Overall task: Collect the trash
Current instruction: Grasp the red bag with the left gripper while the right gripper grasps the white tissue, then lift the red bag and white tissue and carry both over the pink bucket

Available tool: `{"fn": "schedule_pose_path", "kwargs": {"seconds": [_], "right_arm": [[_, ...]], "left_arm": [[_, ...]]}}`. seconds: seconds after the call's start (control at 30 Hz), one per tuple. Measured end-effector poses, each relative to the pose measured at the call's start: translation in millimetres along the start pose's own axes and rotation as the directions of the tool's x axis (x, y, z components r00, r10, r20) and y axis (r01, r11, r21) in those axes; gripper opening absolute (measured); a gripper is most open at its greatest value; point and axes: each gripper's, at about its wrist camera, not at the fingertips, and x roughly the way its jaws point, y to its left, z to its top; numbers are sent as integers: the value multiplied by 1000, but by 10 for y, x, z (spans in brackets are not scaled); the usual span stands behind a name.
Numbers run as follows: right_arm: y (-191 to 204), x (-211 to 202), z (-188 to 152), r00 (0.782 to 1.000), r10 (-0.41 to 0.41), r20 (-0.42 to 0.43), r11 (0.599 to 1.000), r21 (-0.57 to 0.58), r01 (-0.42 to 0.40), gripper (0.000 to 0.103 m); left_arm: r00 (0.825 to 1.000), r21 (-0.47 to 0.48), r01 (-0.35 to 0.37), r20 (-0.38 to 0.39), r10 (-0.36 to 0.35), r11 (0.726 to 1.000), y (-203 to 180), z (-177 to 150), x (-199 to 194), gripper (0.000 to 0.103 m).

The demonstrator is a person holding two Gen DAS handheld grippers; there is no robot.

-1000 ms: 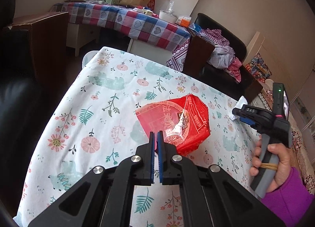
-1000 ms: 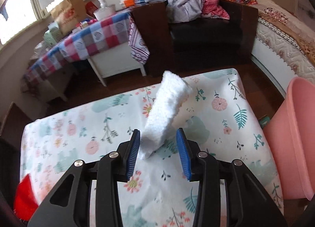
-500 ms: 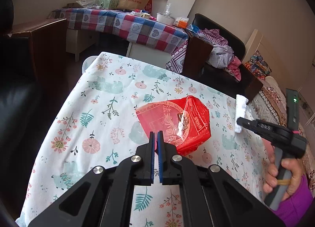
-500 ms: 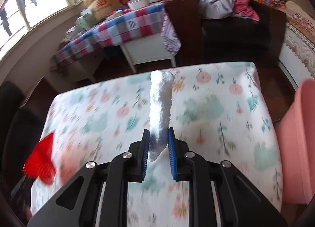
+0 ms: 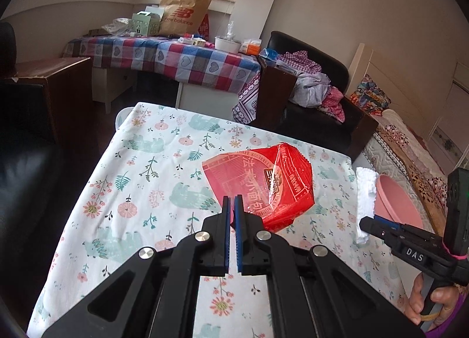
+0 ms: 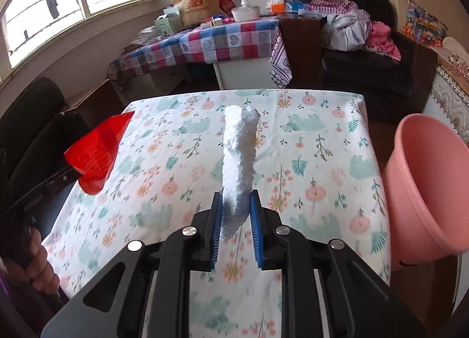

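My left gripper (image 5: pixel 231 206) is shut on the corner of a red snack wrapper (image 5: pixel 261 182) and holds it above the floral tablecloth (image 5: pixel 146 191); the wrapper also shows in the right wrist view (image 6: pixel 96 153). My right gripper (image 6: pixel 236 206) is shut on a long white foam piece (image 6: pixel 239 156) that sticks up and forward above the table. The foam piece (image 5: pixel 365 194) and the right gripper (image 5: pixel 366 225) show at the right in the left wrist view. A pink bin (image 6: pixel 431 185) stands off the table's right edge, right of the foam piece.
Beyond the table stand a checked-cloth table (image 5: pixel 176 56) with a paper bag and boxes, a black armchair (image 5: pixel 316 109) piled with clothes, and a bed (image 5: pixel 410 144) at the right. A dark chair (image 6: pixel 32 121) is at the table's left side.
My right gripper closed on the white foam piece and lifted it off the table. My left gripper kept its hold on the red wrapper and rose a little.
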Motion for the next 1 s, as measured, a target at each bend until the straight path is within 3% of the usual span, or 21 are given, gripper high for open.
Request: {"fn": "schedule_pose_path", "kwargs": {"seconds": [0.37, 1.0], "right_arm": [[33, -509, -269, 998, 28, 57, 999, -18, -27, 19], [-151, -1220, -515, 985, 41, 165, 999, 10, -43, 19]], "left_arm": [[994, 44, -26, 110, 21, 999, -277, -149, -649, 2], [984, 129, -1, 175, -22, 992, -812, -304, -1165, 2]]}}
